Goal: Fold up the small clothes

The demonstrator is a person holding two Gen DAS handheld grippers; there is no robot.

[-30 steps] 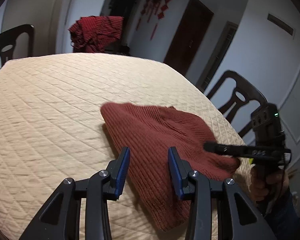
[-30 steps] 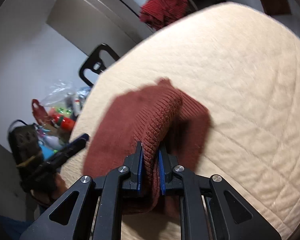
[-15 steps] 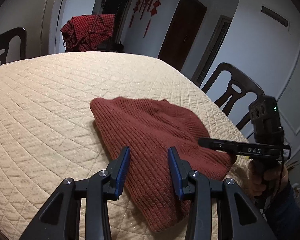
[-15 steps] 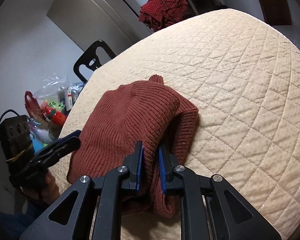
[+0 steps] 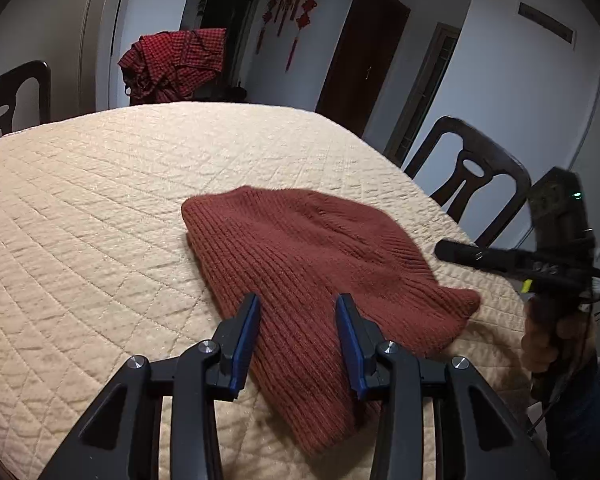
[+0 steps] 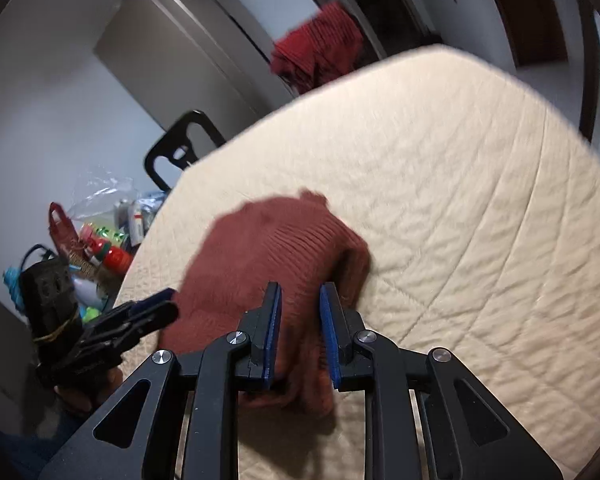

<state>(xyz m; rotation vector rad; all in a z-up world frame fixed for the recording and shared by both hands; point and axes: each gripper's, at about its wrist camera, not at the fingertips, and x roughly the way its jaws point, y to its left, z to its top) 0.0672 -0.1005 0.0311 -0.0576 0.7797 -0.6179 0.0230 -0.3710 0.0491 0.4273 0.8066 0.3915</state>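
Observation:
A rust-red knitted garment [image 5: 312,276] lies folded on the quilted beige table cover [image 5: 100,200]. My left gripper [image 5: 298,320] is open and empty, its blue pads hovering over the garment's near edge. My right gripper [image 6: 298,312] is open, its jaws apart just above the garment [image 6: 268,248], holding nothing; this view is motion-blurred. In the left wrist view the right gripper [image 5: 452,252] sits at the garment's right end. In the right wrist view the left gripper [image 6: 156,312] sits at the garment's left side.
Dark wooden chairs [image 5: 468,184] stand around the table, one at the far left [image 5: 12,96]. A red plaid cloth [image 5: 172,64] hangs on a chair behind the table. Bags and bottles [image 6: 100,240] are piled beyond the table's left edge.
My right gripper has opened and let go of the garment's fold, which now lies flat on the table. My left gripper stayed open, nearly still.

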